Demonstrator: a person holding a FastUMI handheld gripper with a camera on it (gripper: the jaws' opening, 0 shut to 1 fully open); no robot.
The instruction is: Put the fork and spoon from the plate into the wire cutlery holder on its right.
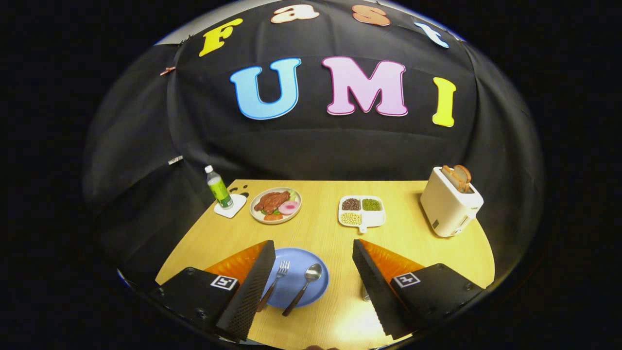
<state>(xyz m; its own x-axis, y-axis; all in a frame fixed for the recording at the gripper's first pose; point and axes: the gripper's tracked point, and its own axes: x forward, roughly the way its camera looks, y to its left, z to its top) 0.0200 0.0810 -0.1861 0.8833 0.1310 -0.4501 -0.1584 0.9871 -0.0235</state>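
Note:
A blue plate [297, 261] lies on the wooden table between my fingers, nearer the left one. On it rest a fork [278, 276] and, to its right, a spoon [305, 283], both with dark handles pointing toward me. My gripper [313, 253] hovers above them, open wide, with nothing between its fingers. The left finger [252, 287] covers the plate's left edge. Just behind the right finger [376, 287] a small bit of metal [365, 293] peeks out, most likely the wire cutlery holder; the rest of it is hidden.
Beyond the fingers stand a plate of meat and vegetables [275, 204], a white divided dish of beans [362, 211], a water bottle [219, 189] on a white coaster, and a white toaster [451, 201] with bread at the far right.

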